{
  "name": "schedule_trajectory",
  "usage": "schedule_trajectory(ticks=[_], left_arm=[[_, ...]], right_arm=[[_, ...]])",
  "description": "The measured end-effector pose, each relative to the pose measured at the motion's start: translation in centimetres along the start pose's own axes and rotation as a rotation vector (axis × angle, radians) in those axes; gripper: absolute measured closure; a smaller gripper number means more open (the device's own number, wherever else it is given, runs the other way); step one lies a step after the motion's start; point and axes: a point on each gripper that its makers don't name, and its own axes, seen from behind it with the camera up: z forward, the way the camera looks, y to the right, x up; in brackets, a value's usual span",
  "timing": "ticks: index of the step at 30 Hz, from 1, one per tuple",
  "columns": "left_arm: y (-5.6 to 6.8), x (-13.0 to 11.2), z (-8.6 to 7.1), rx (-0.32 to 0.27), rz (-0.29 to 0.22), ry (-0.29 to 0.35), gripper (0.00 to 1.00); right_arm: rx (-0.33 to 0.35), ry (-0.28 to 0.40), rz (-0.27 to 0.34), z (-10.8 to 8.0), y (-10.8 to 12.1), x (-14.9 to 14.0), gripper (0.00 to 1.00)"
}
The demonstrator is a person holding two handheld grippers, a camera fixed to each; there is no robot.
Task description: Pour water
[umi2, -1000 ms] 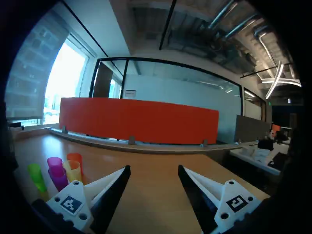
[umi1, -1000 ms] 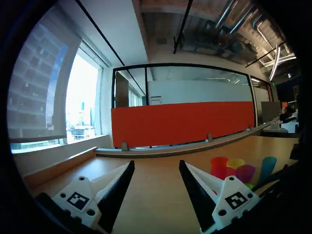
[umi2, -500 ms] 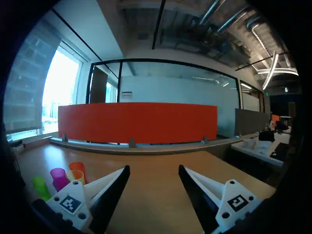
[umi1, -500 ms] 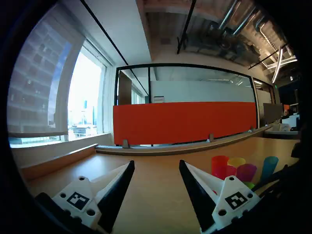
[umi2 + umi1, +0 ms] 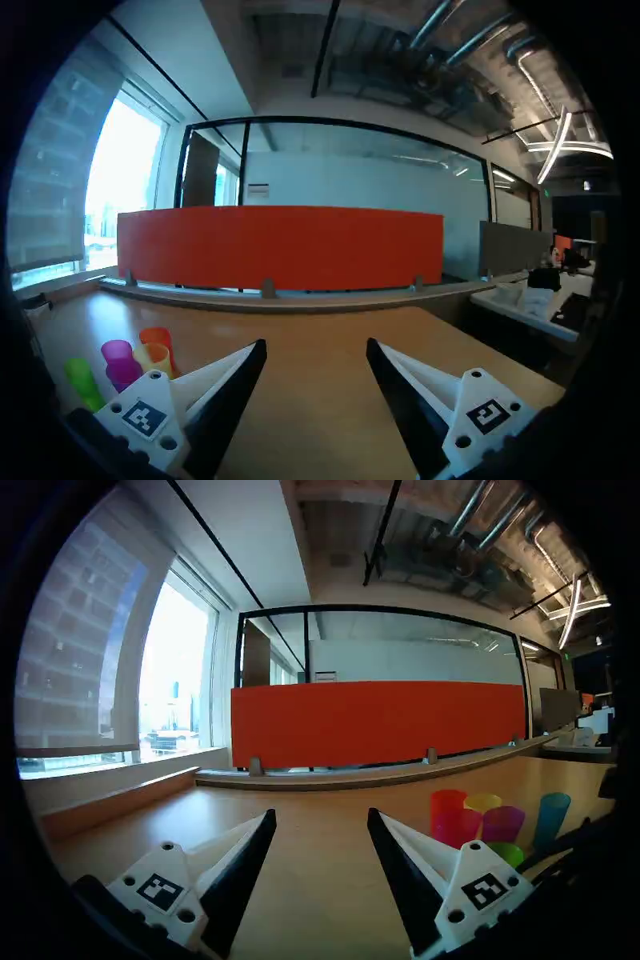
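Released and gripping nothing, the left gripper [image 5: 320, 816] is hovering low over the wooden table [image 5: 320, 896], its two fingers [image 5: 232, 864] spreading wide apart with bare tabletop showing between them; in the left gripper view a bright window [image 5: 172, 688] is glowing at the far left, an orange partition [image 5: 376, 720] is standing along the table's far edge across the middle, and a cluster of plastic cups [image 5: 480, 820] is sitting on the table to the right, just beyond the gripper's right finger; within that cluster a red cup [image 5: 446, 802] is standing leftmost, a yellow cup [image 5: 484, 802] and a purple cup [image 5: 504, 822] are standing just beside it, a green cup [image 5: 506, 852] is peeking out low in front, and a blue cup [image 5: 552, 816] is standing at the right end; all are sitting upright, and whether any is holding water I cannot tell; the right gripper [image 5: 316, 346] is likewise hanging slack and empty over the table, its fingers parting around bare wood; in the right gripper view the cups are standing at the lower left, beside and partly behind the gripper's left finger, with the green one leftmost, the purple one next, then the yellow and the red; the orange partition is running across the middle, and a neighbouring desk [image 5: 528, 308] bearing dark items is lying at the far right.
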Motion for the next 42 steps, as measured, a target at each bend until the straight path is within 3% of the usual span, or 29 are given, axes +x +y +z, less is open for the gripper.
schedule_trajectory(ticks=[9,23,42], left_arm=[[-0.8,-0.8,0.3,0.014,-0.028,-0.019,0.16],[-0.8,-1.9,1.0,0.013,-0.029,-0.054,0.16],[-0.7,-1.9,1.0,0.010,-0.026,-0.056,0.16]], right_arm=[[0.014,0.012,-0.008,-0.1,-0.6,0.5,0.03],[0.013,0.011,-0.012,-0.4,-0.5,0.7,0.03],[0.011,0.013,-0.009,-0.4,-0.2,0.6,0.03]])
